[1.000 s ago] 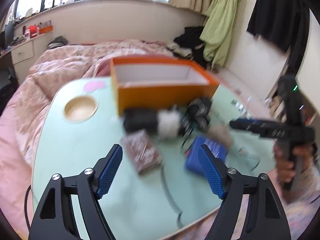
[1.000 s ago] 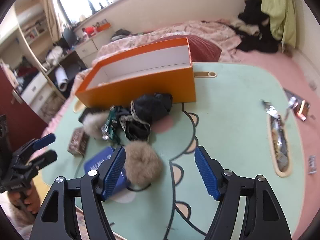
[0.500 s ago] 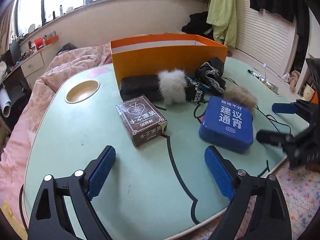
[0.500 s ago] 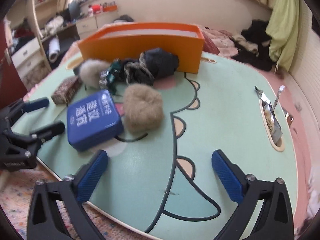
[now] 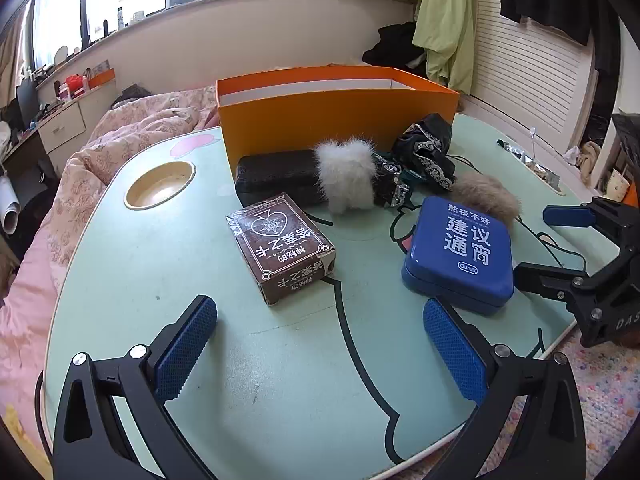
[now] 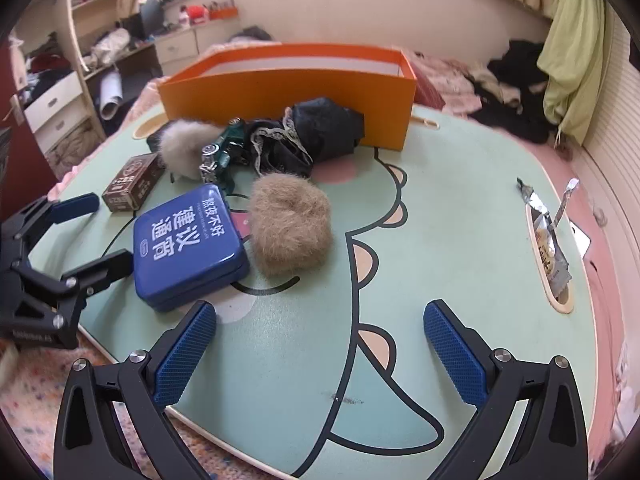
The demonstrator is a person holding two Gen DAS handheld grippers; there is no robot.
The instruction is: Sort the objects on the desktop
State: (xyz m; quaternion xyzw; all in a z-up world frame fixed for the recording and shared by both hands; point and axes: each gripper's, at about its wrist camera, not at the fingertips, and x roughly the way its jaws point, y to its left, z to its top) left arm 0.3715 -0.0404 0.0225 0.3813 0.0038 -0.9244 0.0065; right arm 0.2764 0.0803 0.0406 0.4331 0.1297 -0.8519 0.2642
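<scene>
Both tongs gaping, empty: left tongs (image 5: 320,344), right tongs (image 6: 320,344), over near table (image 5: 132,280) edge. Orange box (image 5: 340,128) at far edge, empty. Blue tin (image 5: 460,252) near edge; brown card box (image 5: 280,248) centre. Advice: straddle short sides, squarely. Right view alone: tan puff (image 6: 290,228) whole, wrappers (image 6: 548,240) right edge. Left alone: black case (image 5: 276,176).

Glossy metal tin (image 5: 460,250) — fluffy pompom (image 6: 290,228)

left gripper (image 5: 320,344): black skeletal frame with triangular cut-outs
left gripper's pads (image 5: 185,347): blue, cross-hatched texture, long and rectangular
fasteners: silver round-head screws at the finger joints
right gripper (image 6: 320,346): same black frame, same blue textured pads (image 6: 454,356)
marking: white letters "DAS" on the right gripper's body, cut off at the frame edge
</scene>
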